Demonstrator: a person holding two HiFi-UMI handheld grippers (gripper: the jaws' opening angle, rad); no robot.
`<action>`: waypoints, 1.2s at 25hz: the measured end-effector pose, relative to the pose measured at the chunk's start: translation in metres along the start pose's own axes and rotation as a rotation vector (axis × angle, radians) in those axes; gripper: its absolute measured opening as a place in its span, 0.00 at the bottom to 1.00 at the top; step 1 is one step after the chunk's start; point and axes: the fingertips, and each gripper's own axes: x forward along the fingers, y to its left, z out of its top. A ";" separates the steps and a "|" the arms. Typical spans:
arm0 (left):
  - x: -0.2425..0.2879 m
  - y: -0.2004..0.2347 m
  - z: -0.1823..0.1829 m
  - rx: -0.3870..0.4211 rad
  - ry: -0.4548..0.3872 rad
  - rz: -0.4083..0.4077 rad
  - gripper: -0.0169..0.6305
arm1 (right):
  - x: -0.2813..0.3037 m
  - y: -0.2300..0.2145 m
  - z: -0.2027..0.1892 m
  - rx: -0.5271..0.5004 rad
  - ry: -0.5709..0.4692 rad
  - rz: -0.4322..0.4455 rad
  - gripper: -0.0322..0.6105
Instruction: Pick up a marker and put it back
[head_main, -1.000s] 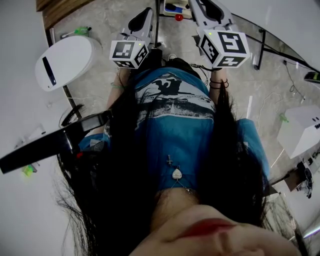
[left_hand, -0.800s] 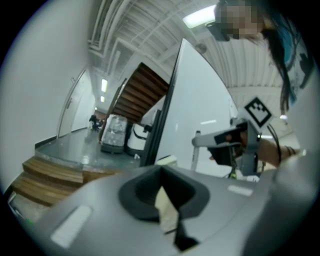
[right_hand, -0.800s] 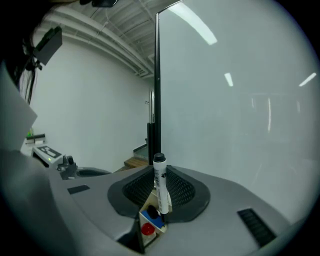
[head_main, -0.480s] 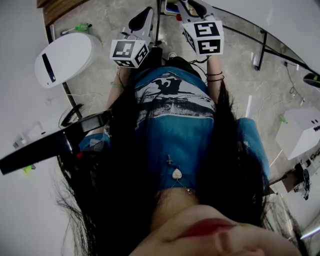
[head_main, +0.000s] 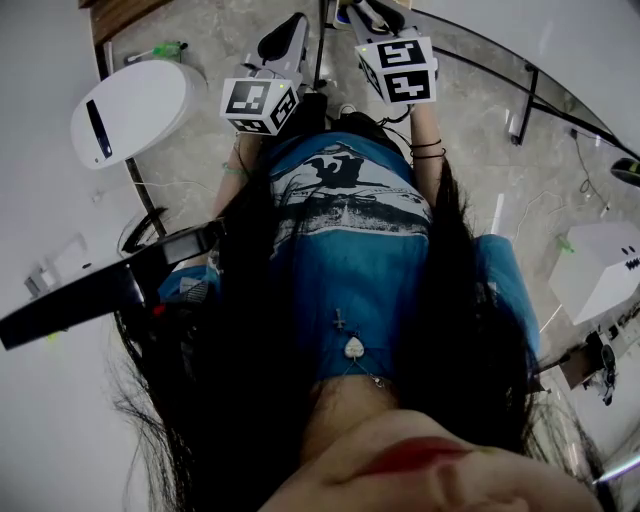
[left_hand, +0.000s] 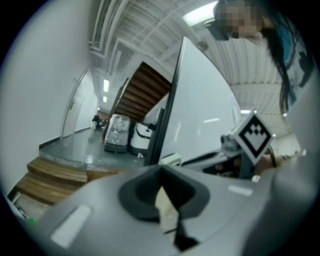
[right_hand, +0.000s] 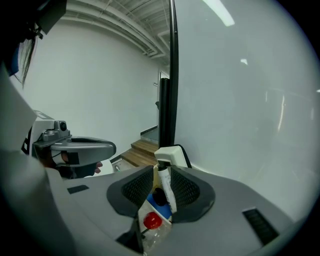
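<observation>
In the right gripper view my right gripper (right_hand: 161, 176) points at a white holder (right_hand: 168, 152) on the whiteboard (right_hand: 240, 100). A white marker (right_hand: 165, 186) stands between its jaws, close to the right pad, with a gap to the left pad. The jaws are opening. Below it show a black cap (right_hand: 159, 195), a blue cap (right_hand: 156, 206) and a red cap (right_hand: 151, 220). My left gripper (left_hand: 163, 195) is held in the air with a narrow gap and nothing between the jaws. In the head view both marker cubes, left (head_main: 259, 104) and right (head_main: 399, 69), are out in front of the person's body.
A black post (right_hand: 173, 75) runs up the whiteboard's edge. Wooden steps (left_hand: 47, 180) lie at the left. On the floor stand a white oval unit (head_main: 130, 115) at the left and a white box (head_main: 598, 262) at the right. Cables trail over the floor.
My right gripper has moved forward and to the left, toward the whiteboard's holder. The left gripper has stayed in place.
</observation>
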 end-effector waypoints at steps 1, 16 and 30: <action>0.000 0.000 0.000 -0.001 0.000 0.001 0.03 | 0.000 0.001 0.001 0.001 -0.003 0.004 0.19; 0.004 0.001 0.005 0.006 -0.012 0.004 0.03 | -0.007 0.008 0.018 0.114 -0.111 0.074 0.20; -0.049 -0.109 -0.044 -0.018 0.014 0.094 0.03 | -0.102 0.032 -0.043 0.214 -0.171 0.235 0.19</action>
